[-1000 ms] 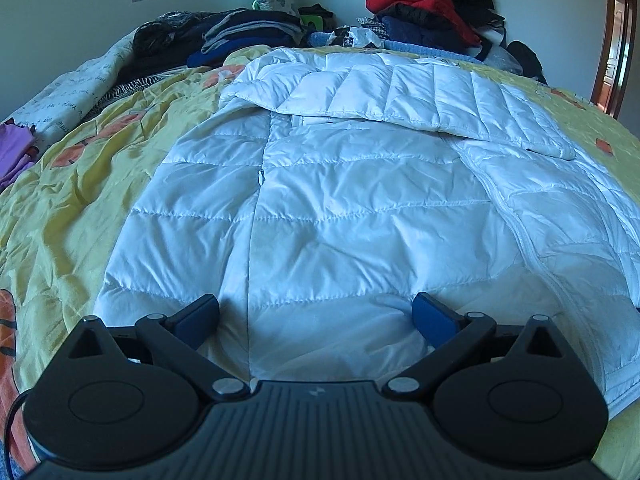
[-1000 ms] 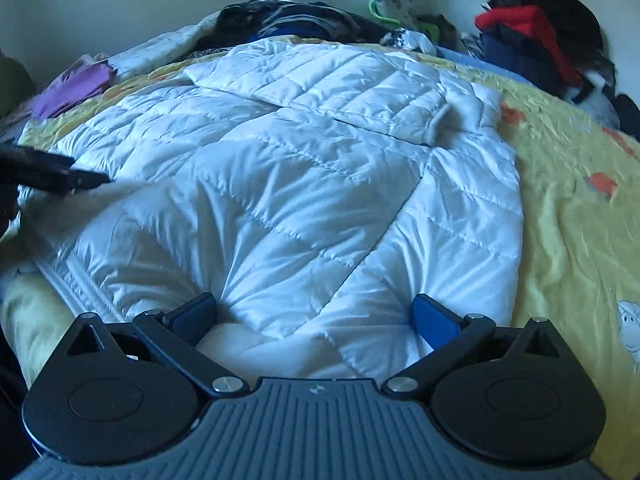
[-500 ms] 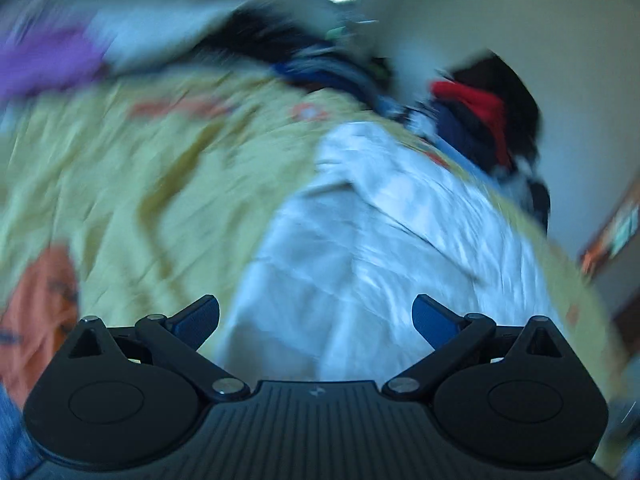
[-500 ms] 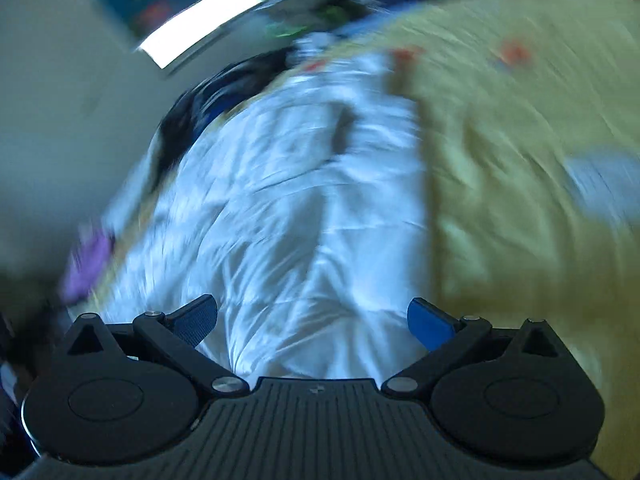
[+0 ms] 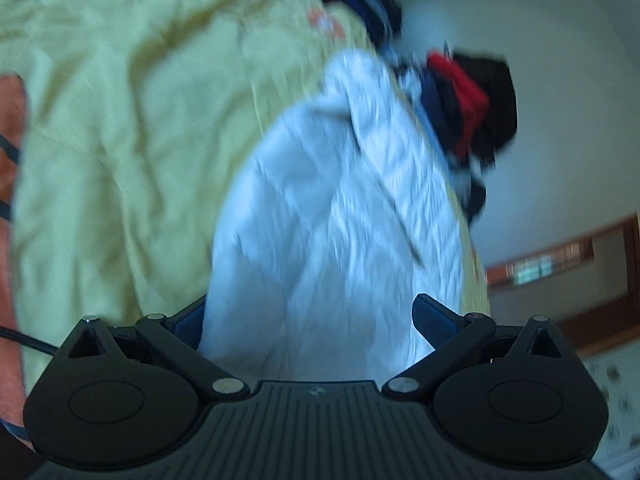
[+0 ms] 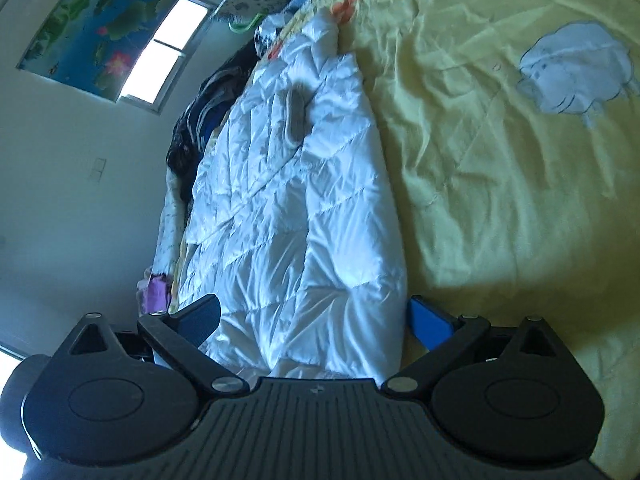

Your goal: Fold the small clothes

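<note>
I see the white quilted puffer jacket [image 6: 304, 208] lying crumpled on the yellow bedspread [image 6: 500, 168], long axis running away from me. Left gripper [image 5: 316, 320] and right gripper [image 6: 316, 318] fingers spread wide, jacket between them.

No legible txt, labels, brands or nos. for you in either view. Small embossed mark on each gripper body, unreadable. Left wrist view too blurred for any lettering.

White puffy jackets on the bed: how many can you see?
1. A single white quilted jacket lies on the yellow bedspread, its near end between each gripper's open jaws. Others may hide in the clothes pile behind.
</note>
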Demonstrator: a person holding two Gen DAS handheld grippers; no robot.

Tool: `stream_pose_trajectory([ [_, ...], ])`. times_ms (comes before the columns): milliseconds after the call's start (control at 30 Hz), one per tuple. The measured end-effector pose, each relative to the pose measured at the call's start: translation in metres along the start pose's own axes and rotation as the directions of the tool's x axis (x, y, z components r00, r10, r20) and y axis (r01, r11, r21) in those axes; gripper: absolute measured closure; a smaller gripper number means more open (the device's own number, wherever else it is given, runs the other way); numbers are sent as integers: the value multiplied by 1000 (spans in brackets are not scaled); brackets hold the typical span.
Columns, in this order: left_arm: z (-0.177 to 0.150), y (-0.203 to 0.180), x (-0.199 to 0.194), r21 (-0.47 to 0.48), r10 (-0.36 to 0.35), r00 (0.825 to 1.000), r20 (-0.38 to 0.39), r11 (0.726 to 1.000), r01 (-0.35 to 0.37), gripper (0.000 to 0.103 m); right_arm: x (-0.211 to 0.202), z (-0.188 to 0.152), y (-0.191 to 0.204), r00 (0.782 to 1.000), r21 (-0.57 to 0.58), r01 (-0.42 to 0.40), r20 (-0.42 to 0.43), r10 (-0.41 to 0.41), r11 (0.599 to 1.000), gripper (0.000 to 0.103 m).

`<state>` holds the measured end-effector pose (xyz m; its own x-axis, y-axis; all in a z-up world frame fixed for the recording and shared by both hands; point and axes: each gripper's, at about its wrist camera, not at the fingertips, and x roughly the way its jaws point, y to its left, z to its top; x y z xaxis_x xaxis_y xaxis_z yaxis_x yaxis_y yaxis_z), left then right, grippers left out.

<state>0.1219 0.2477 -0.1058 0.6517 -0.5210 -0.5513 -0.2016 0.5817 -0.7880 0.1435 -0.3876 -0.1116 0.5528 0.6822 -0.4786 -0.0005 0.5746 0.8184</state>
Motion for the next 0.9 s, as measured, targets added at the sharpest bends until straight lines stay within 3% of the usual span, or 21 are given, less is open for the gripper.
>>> stream_pose_trajectory([
  [133,-2,-18,10,101,64,995,-75,993,-57,0,1,3,4,999,-4,14,-51,-14,1000,5],
  [233,-3,-22,14,125,83,993,-85,990,-72,2,-11,7,2,999,22,33,-9,-32,999,2],
  [300,-3,-22,13,137,93,991,-96,987,-79,30,-15,7,-3,999,44,40,-5,-40,998,3],
  [367,-3,-20,12,144,106,987,-117,986,-89,42,-12,4,-6,999,53,37,-34,-35,998,2],
  [533,-6,-18,9,163,81,983,-162,985,-54,42,7,-9,-2,989,91,-48,-137,61,995,7],
  [600,-8,-18,8,166,63,980,-188,986,-32,42,14,-16,2,986,85,-64,-147,76,994,17],
  [633,-9,-17,9,168,70,978,-199,985,-36,42,16,-18,1,988,94,-72,-129,84,993,36],
  [667,-10,-16,11,165,76,975,-208,985,-42,42,18,-19,-2,987,116,-93,-120,107,989,67],
  [700,-11,-15,11,161,71,975,-209,986,-37,42,21,-20,-7,985,137,-101,-128,119,985,79],
  [767,-11,-16,10,157,72,977,-201,987,-40,42,29,-25,-16,984,171,-84,-144,109,982,82],
  [833,-13,-17,10,171,89,977,-193,984,-56,65,31,-30,-21,982,191,-98,-138,125,977,85],
  [867,-14,-18,10,185,119,974,-190,979,-83,86,30,-33,-21,983,195,-107,-127,134,975,87],
  [900,-15,-19,11,196,137,972,-190,976,-99,90,29,-34,-20,983,189,-120,-114,143,975,88],
])
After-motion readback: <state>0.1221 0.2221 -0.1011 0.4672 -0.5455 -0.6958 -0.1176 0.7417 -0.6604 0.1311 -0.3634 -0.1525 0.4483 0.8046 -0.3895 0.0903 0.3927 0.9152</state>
